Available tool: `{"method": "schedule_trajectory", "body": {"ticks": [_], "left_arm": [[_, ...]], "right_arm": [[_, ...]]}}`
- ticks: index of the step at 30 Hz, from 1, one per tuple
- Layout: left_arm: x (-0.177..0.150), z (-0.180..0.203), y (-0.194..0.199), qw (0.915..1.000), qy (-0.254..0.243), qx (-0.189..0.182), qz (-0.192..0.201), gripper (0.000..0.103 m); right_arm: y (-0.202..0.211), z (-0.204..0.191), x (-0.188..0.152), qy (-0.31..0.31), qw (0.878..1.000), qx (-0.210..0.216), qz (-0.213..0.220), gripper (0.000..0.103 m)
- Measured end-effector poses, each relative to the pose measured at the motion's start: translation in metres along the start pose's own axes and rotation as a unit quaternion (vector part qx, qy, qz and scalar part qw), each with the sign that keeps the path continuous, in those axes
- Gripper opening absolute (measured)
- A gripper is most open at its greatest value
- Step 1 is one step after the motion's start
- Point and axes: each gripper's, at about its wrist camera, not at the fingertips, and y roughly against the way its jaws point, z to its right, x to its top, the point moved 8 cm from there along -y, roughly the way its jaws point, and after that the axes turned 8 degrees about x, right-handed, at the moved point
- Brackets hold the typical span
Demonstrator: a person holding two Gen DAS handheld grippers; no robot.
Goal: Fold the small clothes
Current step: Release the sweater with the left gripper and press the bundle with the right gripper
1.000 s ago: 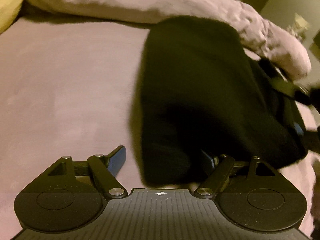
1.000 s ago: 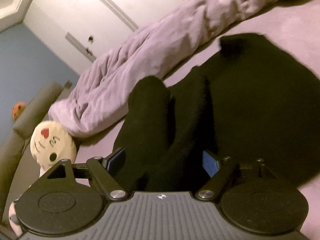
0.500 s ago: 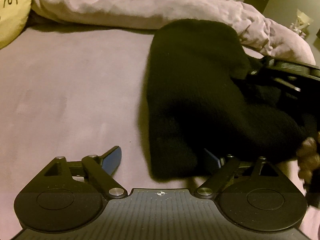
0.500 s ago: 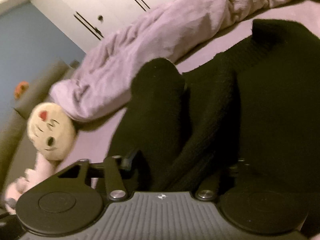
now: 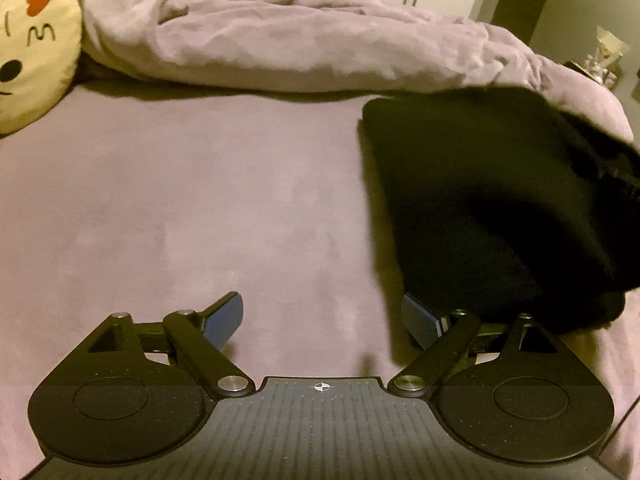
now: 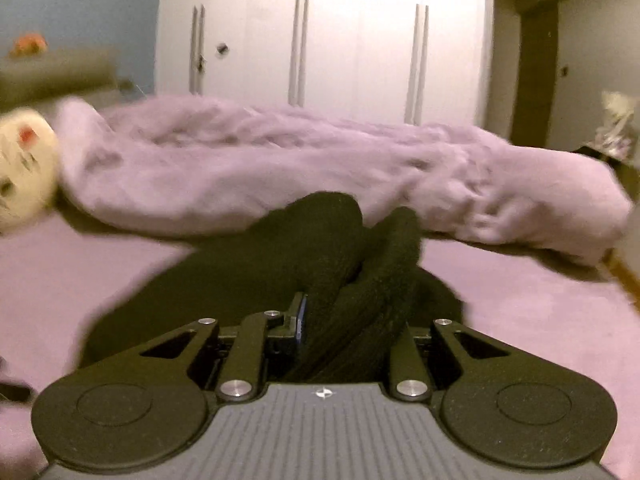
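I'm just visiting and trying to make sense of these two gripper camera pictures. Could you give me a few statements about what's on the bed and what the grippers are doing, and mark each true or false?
1. The right gripper is shut on the black garment. True.
2. The left gripper is clamped on the garment too. False: its jaws stand wide apart with only the bed sheet between them; the garment lies beside its right finger.
3. A crumpled lilac blanket lies along the far side of the bed. True.
4. The garment is white. False: it is black.
5. A cream plush pillow with a face sits at the left. True.
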Motion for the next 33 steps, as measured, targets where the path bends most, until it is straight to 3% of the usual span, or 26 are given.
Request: {"method": "schedule_trajectory", "body": {"ticks": [2,4,6,8,11,17,19,21,24,25,28,31,33], "left_arm": [[-0.002,0.012,-0.005,0.9999,-0.01,-0.007,-0.007,0.091],[-0.003,0.023,-0.01,0.9997,-0.02,-0.007,-0.014,0.091],[-0.002,0.029,-0.015,0.9994,-0.032,-0.002,-0.013,0.091],[-0.001,0.032,-0.018,0.9994,-0.032,0.0,-0.014,0.091],[-0.003,0.037,-0.018,0.9996,-0.023,-0.005,-0.018,0.092],[-0.014,0.053,-0.017,0.9985,-0.048,0.003,-0.025,0.094],[-0.017,0.056,-0.015,0.9979,-0.057,0.007,-0.029,0.094],[-0.019,0.057,-0.014,0.9977,-0.06,0.013,-0.03,0.094],[-0.021,0.055,-0.012,0.9976,-0.058,0.015,-0.035,0.095],[-0.021,0.054,-0.011,0.9975,-0.058,0.017,-0.036,0.095],[-0.021,0.049,-0.013,0.9973,-0.058,0.027,-0.036,0.095],[-0.022,0.046,-0.015,0.9977,-0.045,0.028,-0.043,0.095],[-0.022,0.047,-0.015,0.9979,-0.039,0.024,-0.045,0.095]], "right_arm": [[-0.014,0.022,-0.025,0.007,0.999,-0.03,-0.04,0.021],[-0.019,0.042,-0.046,-0.04,0.996,-0.033,-0.072,0.023],[0.0,0.062,-0.045,-0.115,0.992,-0.026,-0.043,0.044],[0.023,0.079,-0.045,-0.181,0.983,-0.028,-0.018,0.045],[0.056,0.082,-0.05,-0.233,0.972,0.013,0.019,0.044],[0.075,0.052,-0.043,-0.209,0.975,0.061,0.047,0.045],[0.063,0.04,-0.039,-0.197,0.976,0.082,0.034,0.049],[0.038,0.032,-0.045,-0.199,0.974,0.105,-0.013,0.058],[0.01,0.021,-0.064,-0.21,0.965,0.134,-0.082,0.057],[0.011,0.018,-0.067,-0.205,0.966,0.133,-0.082,0.054],[0.016,0.015,-0.069,-0.199,0.968,0.138,-0.067,0.033],[0.02,0.016,-0.071,-0.197,0.97,0.132,-0.058,0.029],[0.018,0.013,-0.07,-0.199,0.97,0.129,-0.054,0.034]]}}
